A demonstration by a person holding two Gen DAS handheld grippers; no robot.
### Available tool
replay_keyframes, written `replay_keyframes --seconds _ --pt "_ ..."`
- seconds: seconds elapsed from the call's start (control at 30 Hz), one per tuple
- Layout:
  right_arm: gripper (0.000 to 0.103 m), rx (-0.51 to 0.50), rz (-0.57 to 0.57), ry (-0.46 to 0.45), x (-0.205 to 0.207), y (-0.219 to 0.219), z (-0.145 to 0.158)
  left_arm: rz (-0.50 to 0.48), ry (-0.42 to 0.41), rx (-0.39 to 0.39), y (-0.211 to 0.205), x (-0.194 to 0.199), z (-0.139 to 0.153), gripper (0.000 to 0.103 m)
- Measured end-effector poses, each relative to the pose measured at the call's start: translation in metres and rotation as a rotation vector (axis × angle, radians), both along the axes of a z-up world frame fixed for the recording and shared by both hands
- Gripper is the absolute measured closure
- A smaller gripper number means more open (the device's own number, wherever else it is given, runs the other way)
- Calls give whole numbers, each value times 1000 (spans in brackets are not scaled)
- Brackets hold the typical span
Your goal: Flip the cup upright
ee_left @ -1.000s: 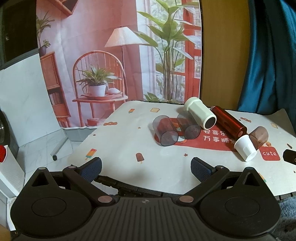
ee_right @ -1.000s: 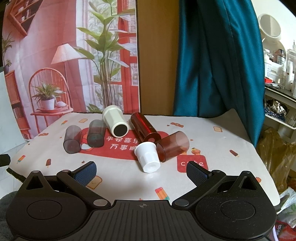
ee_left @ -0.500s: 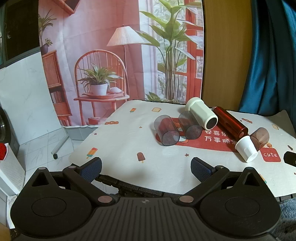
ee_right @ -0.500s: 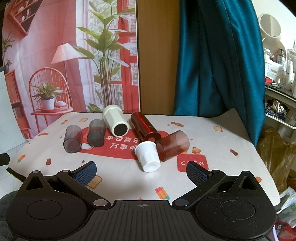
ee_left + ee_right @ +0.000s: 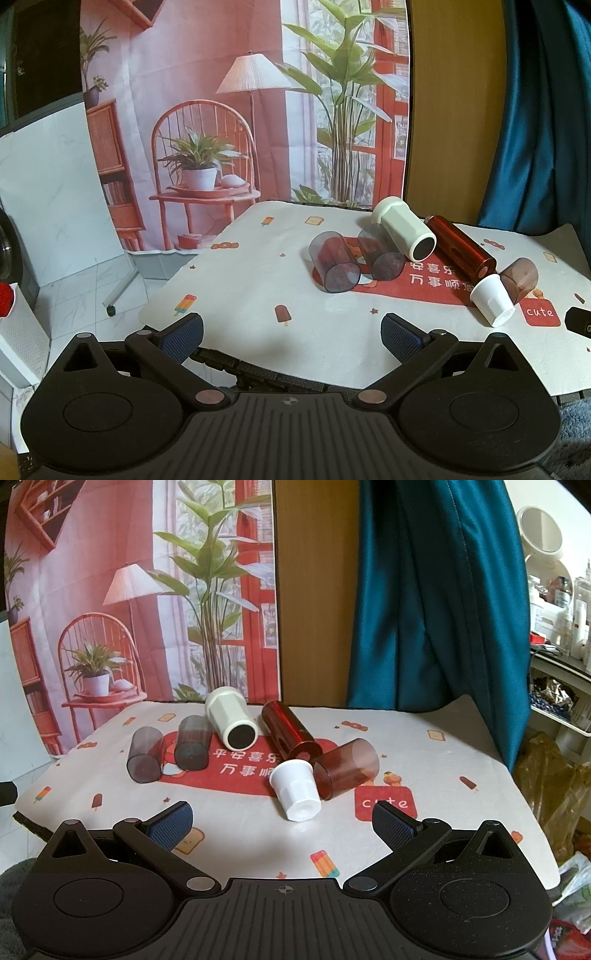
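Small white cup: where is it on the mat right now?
The small white cup lies on its side, nearest the right tongs, touching the brown translucent cup on its right.

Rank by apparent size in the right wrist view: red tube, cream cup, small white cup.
1. red tube, longest.
2. cream cup, close to it, so uncertain.
3. small white cup, smallest although nearest the camera.

White ribbed cup (image 5: 297, 788), perhaps brown translucent cup (image 5: 347, 768), popsicle-print cloth (image 5: 461, 746).
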State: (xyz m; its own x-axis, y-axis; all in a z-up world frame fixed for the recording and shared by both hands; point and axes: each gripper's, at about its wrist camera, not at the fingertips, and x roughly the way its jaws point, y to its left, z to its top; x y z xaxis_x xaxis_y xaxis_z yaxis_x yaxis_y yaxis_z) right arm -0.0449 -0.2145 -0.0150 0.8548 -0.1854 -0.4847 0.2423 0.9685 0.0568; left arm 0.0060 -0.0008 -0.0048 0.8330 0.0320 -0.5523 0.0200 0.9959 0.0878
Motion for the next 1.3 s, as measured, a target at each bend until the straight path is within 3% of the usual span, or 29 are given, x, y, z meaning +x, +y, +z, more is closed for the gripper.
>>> replay_keyframes --seconds 0.93,1.3 --pt "0 5 4 11 2 0 -3 2 18 2 1 2 -2 0" --pt "0 -29 33 14 42 -4 1 -18 30 -2 5 29 0 0"
